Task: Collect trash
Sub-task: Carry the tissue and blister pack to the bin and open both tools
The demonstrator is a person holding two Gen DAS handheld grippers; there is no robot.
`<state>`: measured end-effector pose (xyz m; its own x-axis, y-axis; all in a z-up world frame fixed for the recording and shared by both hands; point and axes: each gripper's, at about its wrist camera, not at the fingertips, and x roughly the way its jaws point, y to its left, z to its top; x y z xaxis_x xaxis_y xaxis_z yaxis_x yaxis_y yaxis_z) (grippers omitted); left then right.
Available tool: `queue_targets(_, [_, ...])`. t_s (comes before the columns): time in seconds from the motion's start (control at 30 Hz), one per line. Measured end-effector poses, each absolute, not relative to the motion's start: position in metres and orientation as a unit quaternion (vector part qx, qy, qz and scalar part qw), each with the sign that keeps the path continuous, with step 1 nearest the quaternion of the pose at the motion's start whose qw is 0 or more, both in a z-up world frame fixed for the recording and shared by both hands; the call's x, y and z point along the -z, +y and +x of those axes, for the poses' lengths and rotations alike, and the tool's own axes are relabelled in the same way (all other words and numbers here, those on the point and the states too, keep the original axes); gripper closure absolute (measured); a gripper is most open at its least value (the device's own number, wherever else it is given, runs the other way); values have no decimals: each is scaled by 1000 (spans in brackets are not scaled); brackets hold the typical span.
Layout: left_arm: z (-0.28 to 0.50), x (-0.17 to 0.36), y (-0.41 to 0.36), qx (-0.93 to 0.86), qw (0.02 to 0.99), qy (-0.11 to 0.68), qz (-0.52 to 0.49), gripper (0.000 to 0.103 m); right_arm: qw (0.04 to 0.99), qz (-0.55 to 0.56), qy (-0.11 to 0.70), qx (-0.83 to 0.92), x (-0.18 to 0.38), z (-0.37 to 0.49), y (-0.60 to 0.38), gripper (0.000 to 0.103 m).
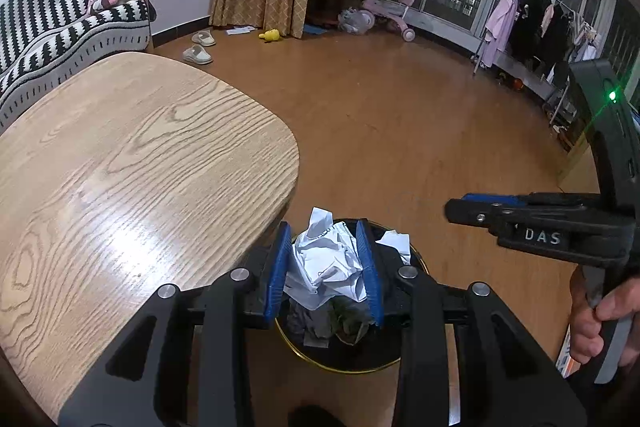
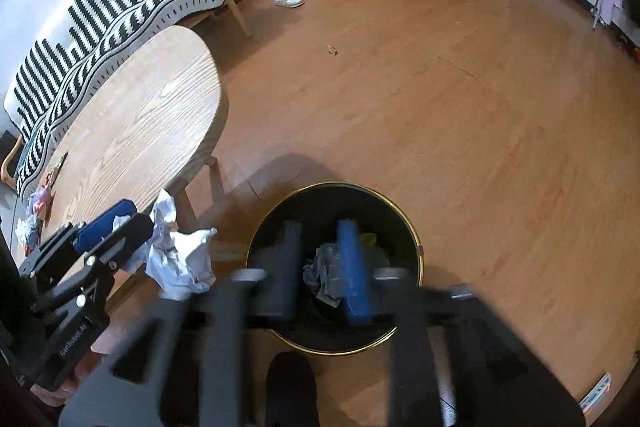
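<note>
Crumpled white paper is clamped between the blue pads of the left gripper, the jaws closed against both sides of the wad. It is held above the near-left rim of a black bin with a gold edge, which stands on the wooden floor just off the rounded end of the wooden table. Greyish paper scraps and something yellow are seen inside the bin. The right gripper is positioned over the bin mouth; its fingers are blurred, but a clear gap is visible between them and nothing appears to be held. In the left wrist view its jaws are seen side-on and their state cannot be read. More crumpled litter is recorded at the far left edge of the table. A striped sofa is noted behind the table.
</note>
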<state>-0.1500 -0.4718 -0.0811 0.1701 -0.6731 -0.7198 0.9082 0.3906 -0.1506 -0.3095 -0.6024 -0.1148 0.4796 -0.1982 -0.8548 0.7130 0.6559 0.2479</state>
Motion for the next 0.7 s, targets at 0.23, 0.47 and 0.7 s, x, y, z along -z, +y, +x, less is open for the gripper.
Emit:
queue_targets(0.23, [-155, 88, -484, 548, 729, 379, 157, 39, 813, 308, 380, 315, 100, -323, -606, 29])
queue_targets(0.47, [-150, 89, -485, 541, 738, 375, 152, 16, 812, 315, 368, 325, 96, -324, -607, 29])
queue_targets(0.7, [-119, 58, -444, 513, 771, 350, 140, 11, 831, 286, 372, 298, 82, -286, -582, 26])
